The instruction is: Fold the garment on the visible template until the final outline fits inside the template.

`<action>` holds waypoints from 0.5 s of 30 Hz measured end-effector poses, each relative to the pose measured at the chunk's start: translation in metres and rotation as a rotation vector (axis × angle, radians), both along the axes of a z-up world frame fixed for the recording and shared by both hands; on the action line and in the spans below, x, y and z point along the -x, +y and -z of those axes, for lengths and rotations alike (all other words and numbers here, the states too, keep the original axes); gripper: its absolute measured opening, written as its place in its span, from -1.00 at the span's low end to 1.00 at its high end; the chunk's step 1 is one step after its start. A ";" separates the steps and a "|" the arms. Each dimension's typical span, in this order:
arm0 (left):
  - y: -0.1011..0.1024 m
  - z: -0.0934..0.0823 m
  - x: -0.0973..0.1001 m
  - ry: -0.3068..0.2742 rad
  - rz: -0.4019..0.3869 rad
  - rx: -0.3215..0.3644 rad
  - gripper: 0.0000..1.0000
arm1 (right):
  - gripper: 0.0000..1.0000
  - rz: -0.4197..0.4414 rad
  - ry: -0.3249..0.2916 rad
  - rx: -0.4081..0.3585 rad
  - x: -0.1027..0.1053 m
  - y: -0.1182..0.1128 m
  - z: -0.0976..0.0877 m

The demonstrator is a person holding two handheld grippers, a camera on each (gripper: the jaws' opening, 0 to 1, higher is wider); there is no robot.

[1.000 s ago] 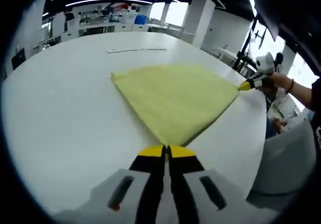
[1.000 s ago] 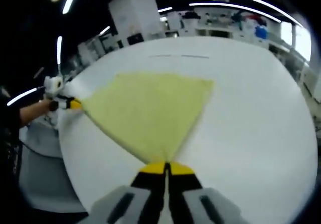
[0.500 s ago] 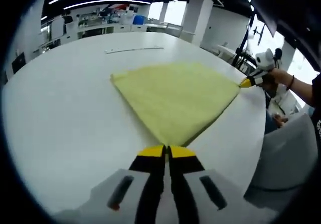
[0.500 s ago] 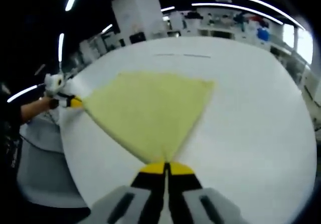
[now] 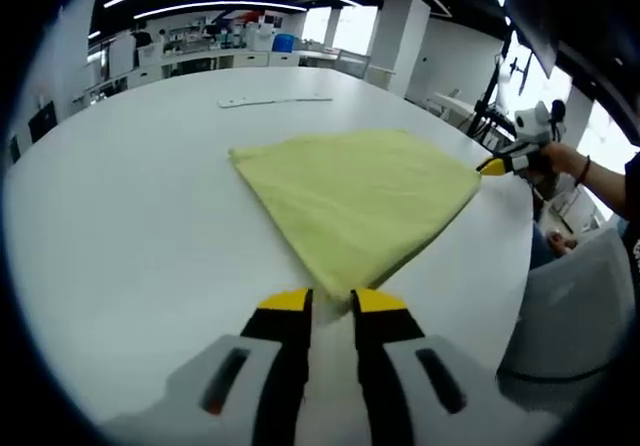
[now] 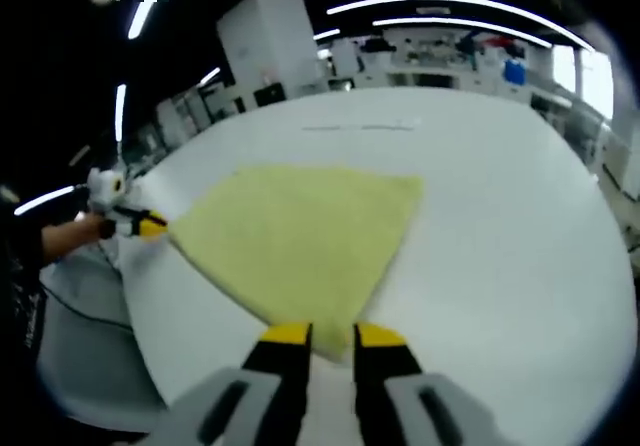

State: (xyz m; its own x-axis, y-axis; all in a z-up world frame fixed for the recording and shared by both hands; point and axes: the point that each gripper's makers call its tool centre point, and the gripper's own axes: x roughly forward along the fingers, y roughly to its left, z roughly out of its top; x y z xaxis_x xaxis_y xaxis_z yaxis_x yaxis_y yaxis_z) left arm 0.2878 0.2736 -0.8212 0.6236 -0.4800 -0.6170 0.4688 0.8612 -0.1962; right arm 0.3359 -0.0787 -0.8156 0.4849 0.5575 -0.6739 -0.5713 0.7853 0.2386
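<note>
Yellow garment lies flat, folded, on the white round table, its outline roughly a fan with one corner pointing toward each gripper. Left gripper view: left gripper rises from 6 o'clock, yellow-tipped jaws parted with a clear gap, the near cloth corner lying between and just ahead of the tips, not pinched. At 3 o'clock of this view the right gripper sits at the garment's far corner near the table edge, held by a person's hand. Right gripper view: right gripper's own jaws at 6 o'clock, tips spread apart, cloth corner loose between them. At 9 o'clock the left gripper shows small at the opposite corner of the garment, close to the table rim; jaw state not readable from this distance. A thin pale strip lies on the table beyond the garment, toward 12 o'clock, well apart from it.
</note>
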 end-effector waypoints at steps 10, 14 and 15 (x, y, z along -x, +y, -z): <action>0.002 -0.026 0.000 -0.044 -0.036 0.012 -0.07 | 0.12 0.003 -0.034 -0.048 0.003 0.011 -0.028; -0.002 -0.043 0.002 -0.079 -0.042 0.021 0.26 | 0.42 -0.022 -0.037 -0.101 0.009 0.024 -0.048; -0.002 -0.046 0.003 -0.083 -0.041 0.025 0.31 | 0.47 -0.034 -0.051 -0.109 0.010 0.027 -0.055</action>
State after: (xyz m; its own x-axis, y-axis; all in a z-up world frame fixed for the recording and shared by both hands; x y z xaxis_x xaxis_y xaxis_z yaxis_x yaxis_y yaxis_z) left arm 0.2851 0.2712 -0.7750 0.6915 -0.4677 -0.5505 0.4491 0.8753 -0.1795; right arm 0.3263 -0.0512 -0.7606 0.4969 0.6427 -0.5831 -0.6106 0.7364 0.2913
